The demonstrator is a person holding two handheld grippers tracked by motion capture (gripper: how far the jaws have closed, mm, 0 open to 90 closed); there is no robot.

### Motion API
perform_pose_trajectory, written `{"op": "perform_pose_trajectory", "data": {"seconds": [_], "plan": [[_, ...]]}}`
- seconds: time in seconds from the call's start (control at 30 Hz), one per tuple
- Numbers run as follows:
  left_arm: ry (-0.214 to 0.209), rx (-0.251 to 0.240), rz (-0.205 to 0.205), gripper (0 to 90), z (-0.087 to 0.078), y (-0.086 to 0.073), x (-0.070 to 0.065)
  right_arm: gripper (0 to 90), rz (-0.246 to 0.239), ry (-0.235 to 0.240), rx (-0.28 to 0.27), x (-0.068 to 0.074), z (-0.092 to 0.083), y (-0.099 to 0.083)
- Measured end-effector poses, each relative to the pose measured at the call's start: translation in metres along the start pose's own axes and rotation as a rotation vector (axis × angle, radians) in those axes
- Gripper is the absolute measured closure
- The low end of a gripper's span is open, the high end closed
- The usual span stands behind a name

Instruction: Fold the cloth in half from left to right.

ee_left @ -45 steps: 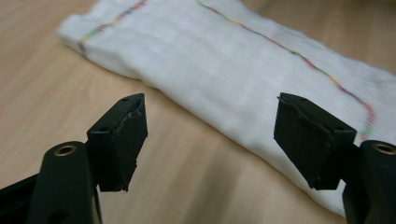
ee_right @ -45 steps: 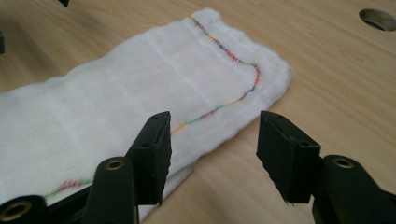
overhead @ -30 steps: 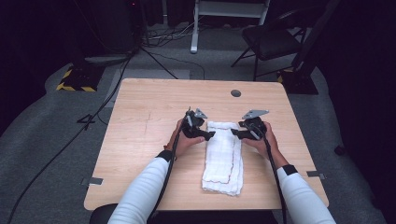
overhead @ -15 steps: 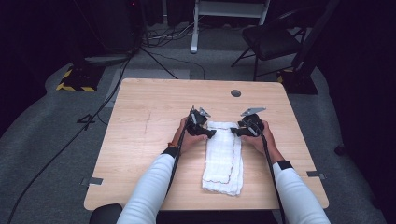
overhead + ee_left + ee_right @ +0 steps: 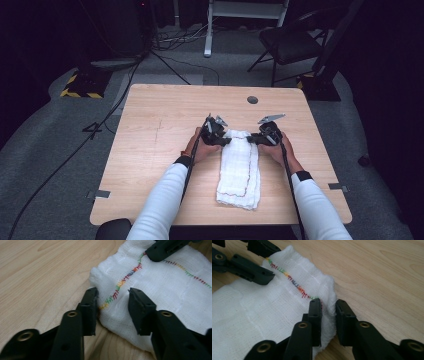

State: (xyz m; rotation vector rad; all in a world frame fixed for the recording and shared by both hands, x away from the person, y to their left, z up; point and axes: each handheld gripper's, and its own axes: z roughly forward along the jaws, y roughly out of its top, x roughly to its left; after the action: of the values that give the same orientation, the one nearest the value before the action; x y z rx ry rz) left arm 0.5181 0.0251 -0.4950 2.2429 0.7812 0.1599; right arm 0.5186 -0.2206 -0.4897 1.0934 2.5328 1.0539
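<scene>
A: Left to right, high view: what is shown?

B: The left gripper [image 5: 226, 142] lies at the cloth's [image 5: 240, 170] far left corner; the right gripper [image 5: 252, 140] lies at its far right corner. The folded white cloth lies flat on the table [image 5: 155, 150] and runs from between the grippers back toward the person.

A: State of the left gripper [image 5: 112, 300]?

B: Its jaws have just been closing. They are partly open and straddle the cloth [image 5: 160, 287] corner with its coloured stitching. One finger [image 5: 88, 310] touches the folded edge, the other rests on top; whether they clamp it I cannot tell.

A: And the right gripper [image 5: 328, 311]?

B: Its jaws have also just been closing. They stand narrow, pinching the bunched edge of the cloth [image 5: 262, 312] between them. The left gripper's jaws show at that view's far left.
</scene>
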Motion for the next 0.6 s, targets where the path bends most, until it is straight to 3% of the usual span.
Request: {"op": "perform_pose_trajectory", "data": {"seconds": [0.13,0.33,0.6], "plan": [[-0.024,0.003,-0.015,73.1,0.001,0.002,0.003,82.3,-0.039,-0.026,0.005,0.004,0.001,0.002],[0.026,-0.009,-0.017,78.3,0.000,0.007,0.005,84.1,-0.067,-0.085,-0.004,0.007,0.002,0.006],[0.094,-0.040,0.001,79.9,-0.011,0.023,0.007,84.9,-0.096,-0.147,-0.072,0.009,-0.006,0.020]]}}
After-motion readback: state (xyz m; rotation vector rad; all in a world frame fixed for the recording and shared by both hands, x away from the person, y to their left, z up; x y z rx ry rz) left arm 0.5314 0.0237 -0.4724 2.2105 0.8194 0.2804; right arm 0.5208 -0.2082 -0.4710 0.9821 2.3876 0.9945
